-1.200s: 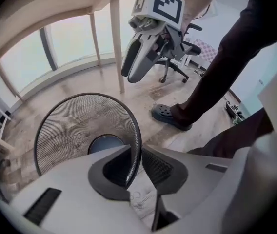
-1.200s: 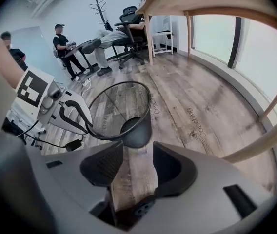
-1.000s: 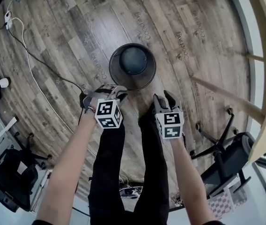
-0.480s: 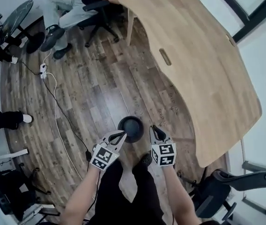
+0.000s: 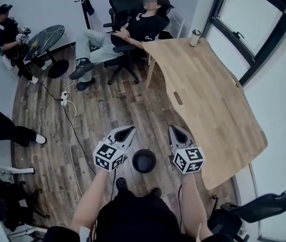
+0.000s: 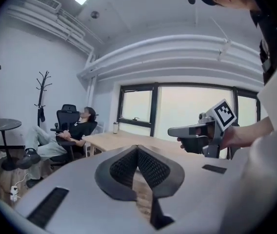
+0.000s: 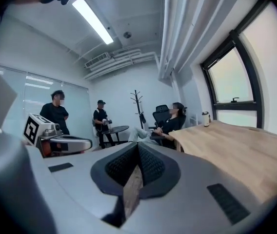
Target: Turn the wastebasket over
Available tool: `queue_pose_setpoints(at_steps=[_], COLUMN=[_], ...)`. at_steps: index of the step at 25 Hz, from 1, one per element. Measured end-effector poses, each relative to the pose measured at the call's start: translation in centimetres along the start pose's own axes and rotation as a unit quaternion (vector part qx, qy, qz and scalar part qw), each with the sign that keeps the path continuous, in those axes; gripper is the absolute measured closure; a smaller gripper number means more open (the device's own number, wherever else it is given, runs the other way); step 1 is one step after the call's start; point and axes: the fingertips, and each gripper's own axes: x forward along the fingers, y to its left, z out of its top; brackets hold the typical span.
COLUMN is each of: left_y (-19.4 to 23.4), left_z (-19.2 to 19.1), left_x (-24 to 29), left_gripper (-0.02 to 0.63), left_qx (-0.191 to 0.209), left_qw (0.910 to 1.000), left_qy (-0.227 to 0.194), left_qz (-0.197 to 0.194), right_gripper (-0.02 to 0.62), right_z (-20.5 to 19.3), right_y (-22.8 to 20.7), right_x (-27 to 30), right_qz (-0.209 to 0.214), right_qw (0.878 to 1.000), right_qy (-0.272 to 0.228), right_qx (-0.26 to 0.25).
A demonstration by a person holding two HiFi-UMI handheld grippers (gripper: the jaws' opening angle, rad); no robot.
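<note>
**Both grippers lifted clear; wastebasket alone on the floor**

Since the earlier frame the head view has swung up from the floor to take in the whole room. Both grippers have risen away from the wastebasket [image 5: 144,161], which sits on the plank floor [image 5: 108,115] below and between them, touching neither. The left gripper [image 5: 124,132] and right gripper [image 5: 178,133] both have their jaws closed together on nothing.

From this height the basket's dark top could be its mouth or its base. With both grippers empty and raised, the turn is probably done. If not, the next move calls for lowering both grippers, parting the jaws and gripping the rim.

Surroundings: a wooden bench [image 5: 208,100] carrying a cup [image 5: 196,37], a seated person [image 5: 133,29], a standing person [image 5: 7,32] and a power strip [image 5: 65,97].
</note>
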Motion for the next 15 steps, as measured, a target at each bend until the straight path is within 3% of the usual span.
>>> queue_pose_setpoints(at_steps=[5,15], left_y=[1.4,2.1], left_z=[4.1,4.3], left_x=[-1.9,-4.1], left_gripper=[0.591,0.591], left_qx=[0.004,0.001], left_qw=[0.999,0.9988], left_qy=[-0.039,-0.041], left_qz=[0.02,0.026], right_gripper=[0.565,0.565], right_z=[2.7,2.4], right_y=[3.1,6.3], right_x=[0.1,-0.3], right_qz=[0.029,0.044], right_qw=[0.999,0.998], right_qy=[-0.011,-0.005], right_qx=[-0.034,-0.047])
